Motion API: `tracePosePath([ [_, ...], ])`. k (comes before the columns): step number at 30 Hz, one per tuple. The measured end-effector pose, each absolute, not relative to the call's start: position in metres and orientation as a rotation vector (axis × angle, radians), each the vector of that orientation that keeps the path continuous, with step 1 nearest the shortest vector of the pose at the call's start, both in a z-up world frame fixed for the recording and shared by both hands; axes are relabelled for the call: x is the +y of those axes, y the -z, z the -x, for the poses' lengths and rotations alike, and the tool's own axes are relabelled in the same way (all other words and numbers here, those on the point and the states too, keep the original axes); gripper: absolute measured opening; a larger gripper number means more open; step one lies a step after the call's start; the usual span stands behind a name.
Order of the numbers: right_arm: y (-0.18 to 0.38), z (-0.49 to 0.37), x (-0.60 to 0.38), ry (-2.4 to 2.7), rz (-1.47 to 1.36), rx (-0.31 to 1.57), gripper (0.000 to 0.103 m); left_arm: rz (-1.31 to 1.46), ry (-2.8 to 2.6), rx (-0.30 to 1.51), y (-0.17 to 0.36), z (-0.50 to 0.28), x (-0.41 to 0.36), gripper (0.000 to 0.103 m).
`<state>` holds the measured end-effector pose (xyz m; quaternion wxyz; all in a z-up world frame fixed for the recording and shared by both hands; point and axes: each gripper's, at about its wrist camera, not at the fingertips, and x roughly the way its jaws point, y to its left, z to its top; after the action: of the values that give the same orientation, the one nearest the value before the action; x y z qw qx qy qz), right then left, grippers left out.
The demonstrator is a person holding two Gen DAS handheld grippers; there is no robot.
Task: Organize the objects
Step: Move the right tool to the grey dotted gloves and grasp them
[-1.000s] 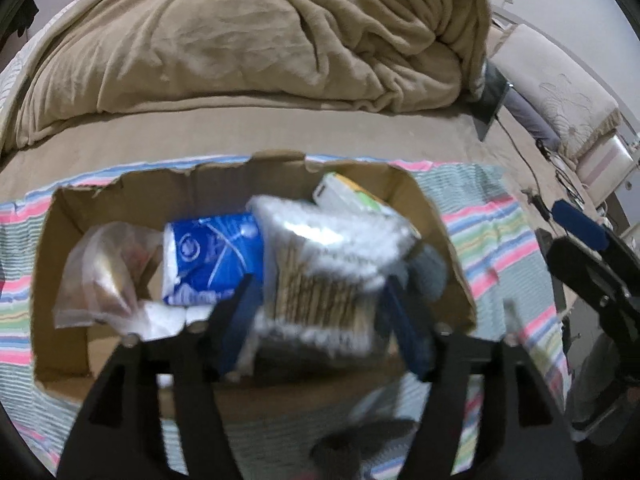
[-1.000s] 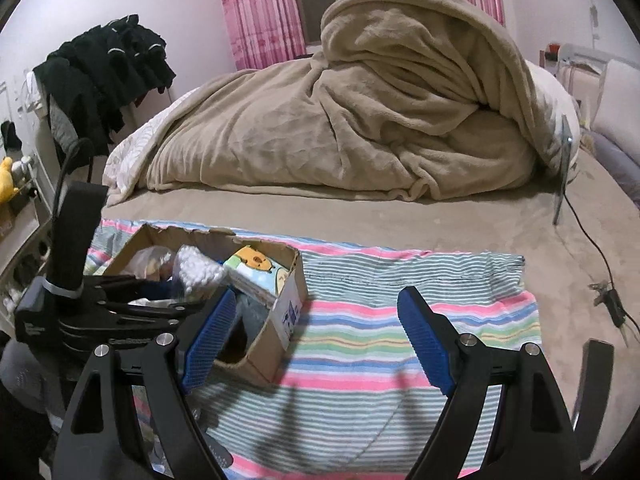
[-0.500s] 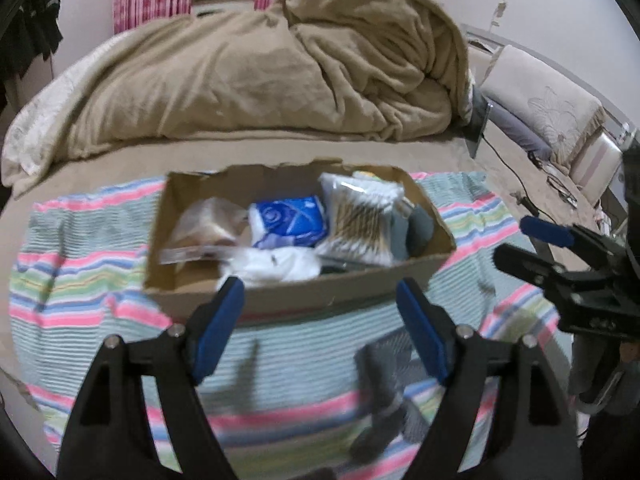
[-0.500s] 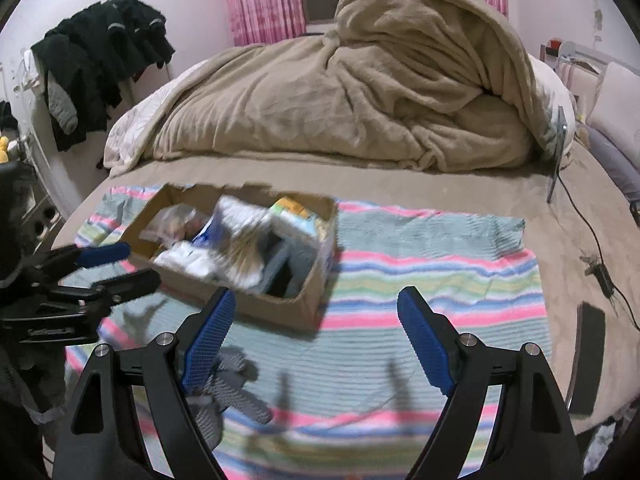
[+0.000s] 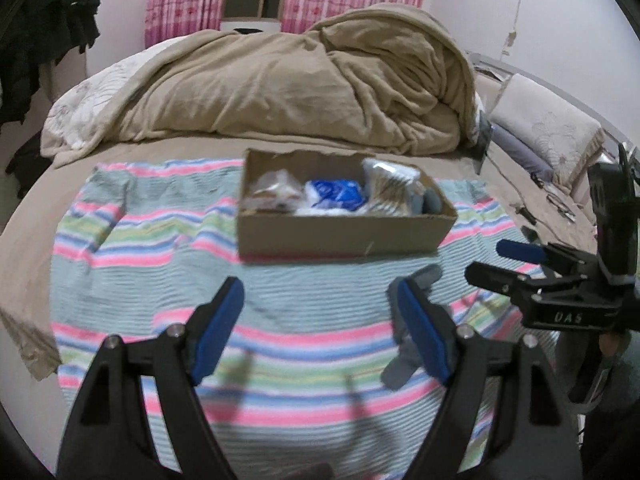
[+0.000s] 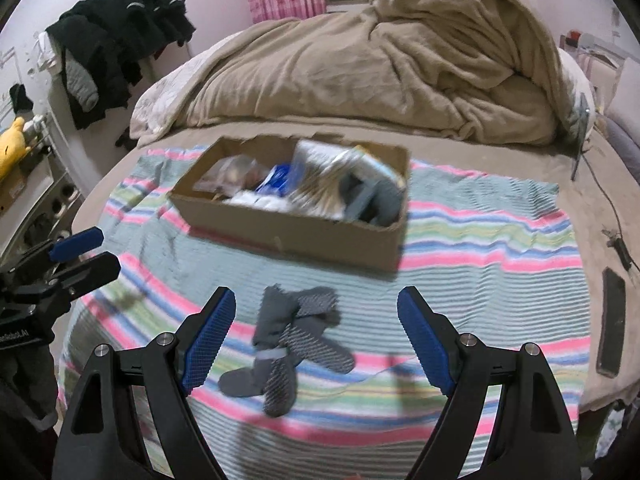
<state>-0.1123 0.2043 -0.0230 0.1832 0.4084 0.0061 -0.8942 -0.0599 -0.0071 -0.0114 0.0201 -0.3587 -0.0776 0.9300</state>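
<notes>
Box (image 6: 296, 236) at frame centre mostly packed; grey socks (image 6: 296, 332) lower centre left out. Left gripper (image 5: 320, 320), right gripper (image 6: 316, 328) both apart, empty.

My left gripper (image 5: 320, 328) is matte black plastic with 2 angular arms, each ending in a ribbed blue pad (image 5: 218, 330) and carrying silver screw heads (image 5: 174, 331). My right gripper (image 6: 316, 336) matches it: black frame, 2 textured blue pads (image 6: 208, 340), silver screws (image 6: 467, 339). Seen from the left camera, its black body bears white lettering reading "UAS".
</notes>
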Motion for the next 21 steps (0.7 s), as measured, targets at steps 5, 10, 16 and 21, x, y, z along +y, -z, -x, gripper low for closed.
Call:
tracePosePath([
  [5,0.042,0.111,0.187,2.487,-1.208,0.045,0.086,1.163,-2.943,-0.205,0.029,0.049,-0.021,0.08],
  [10,0.063,0.119,0.174,2.454,-1.285,0.063,0.085,1.202,-2.953,-0.218,0.045,0.048,-0.033,0.08],
  [16,0.086,0.125,0.156,2.412,-1.364,0.16,0.059,1.232,-2.916,-0.259,0.059,0.054,-0.038,0.08],
  [21,0.099,0.126,0.146,2.383,-1.394,0.234,0.053,1.254,-2.9,-0.266,0.066,0.059,-0.038,0.08],
])
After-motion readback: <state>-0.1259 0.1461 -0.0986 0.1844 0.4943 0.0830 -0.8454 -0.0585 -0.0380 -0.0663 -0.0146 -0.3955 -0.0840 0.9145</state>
